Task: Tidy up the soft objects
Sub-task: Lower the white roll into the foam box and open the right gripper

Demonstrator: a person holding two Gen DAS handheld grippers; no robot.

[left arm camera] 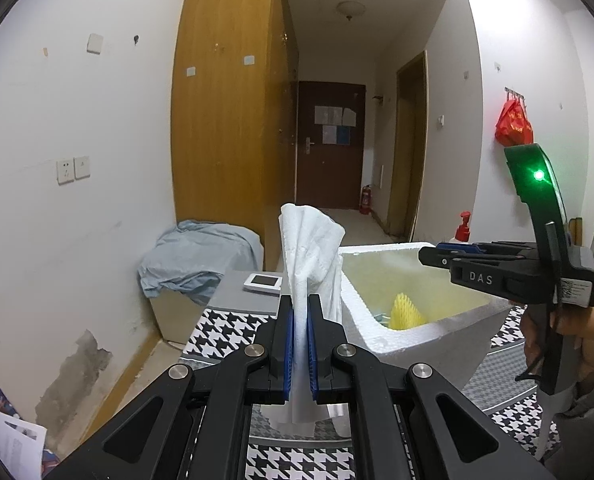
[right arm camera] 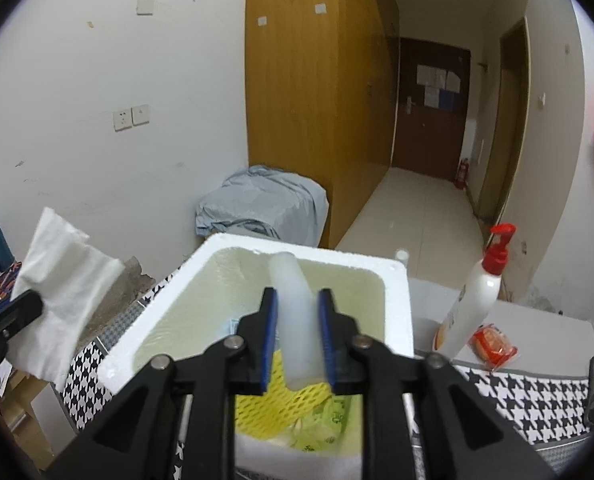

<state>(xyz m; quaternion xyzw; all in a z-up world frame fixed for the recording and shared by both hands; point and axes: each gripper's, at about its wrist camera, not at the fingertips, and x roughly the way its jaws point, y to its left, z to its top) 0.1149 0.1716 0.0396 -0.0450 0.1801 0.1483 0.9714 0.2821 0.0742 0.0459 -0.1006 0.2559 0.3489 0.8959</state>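
My left gripper [left arm camera: 301, 312] is shut on a white paper tissue [left arm camera: 311, 256] that stands up from its blue pads, just left of a white foam box [left arm camera: 381, 344]. In the right wrist view the tissue [right arm camera: 65, 280] hangs at the far left. My right gripper [right arm camera: 297, 300] hovers over the foam box [right arm camera: 397, 280] with a pale foam tube [right arm camera: 297, 320] between its fingers. A gap shows beside the left pad, so the jaws stand open around the tube. A yellow foam net [right arm camera: 281, 404] and crumpled soft items lie inside the box.
The box sits on a table with a houndstooth cloth [right arm camera: 537, 396]. A white pump bottle with a red top [right arm camera: 477, 300] and a red packet [right arm camera: 493, 346] stand to the right. A small white device [left arm camera: 263, 282] lies behind the tissue. Beyond it is a blue-grey sheet [left arm camera: 201, 256].
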